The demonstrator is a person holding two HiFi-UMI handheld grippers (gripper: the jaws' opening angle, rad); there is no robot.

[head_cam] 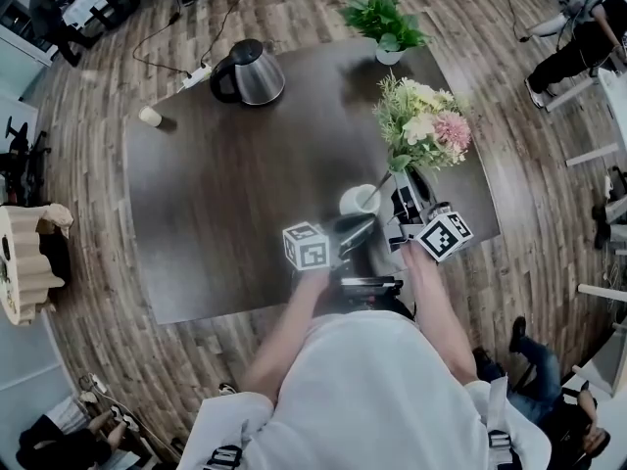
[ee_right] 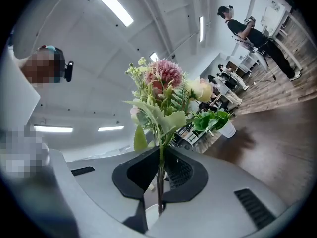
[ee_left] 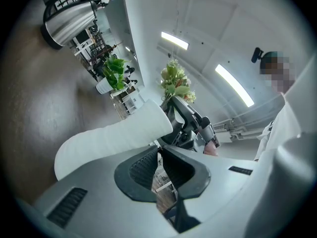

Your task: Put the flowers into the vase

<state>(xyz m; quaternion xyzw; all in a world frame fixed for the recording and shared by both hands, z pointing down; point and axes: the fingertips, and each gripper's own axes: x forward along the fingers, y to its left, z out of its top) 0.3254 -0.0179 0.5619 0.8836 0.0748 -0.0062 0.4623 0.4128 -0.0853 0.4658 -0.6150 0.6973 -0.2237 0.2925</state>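
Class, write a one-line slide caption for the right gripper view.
Right gripper shut on the flowers by the stem, white vase below, potted plant behind.

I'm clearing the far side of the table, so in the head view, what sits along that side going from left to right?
small beige object → kettle → potted plant

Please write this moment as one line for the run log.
right gripper: shut on flowers stem, stem end at vase mouth | left gripper: shut, empty, beside vase | flowers: not yet in
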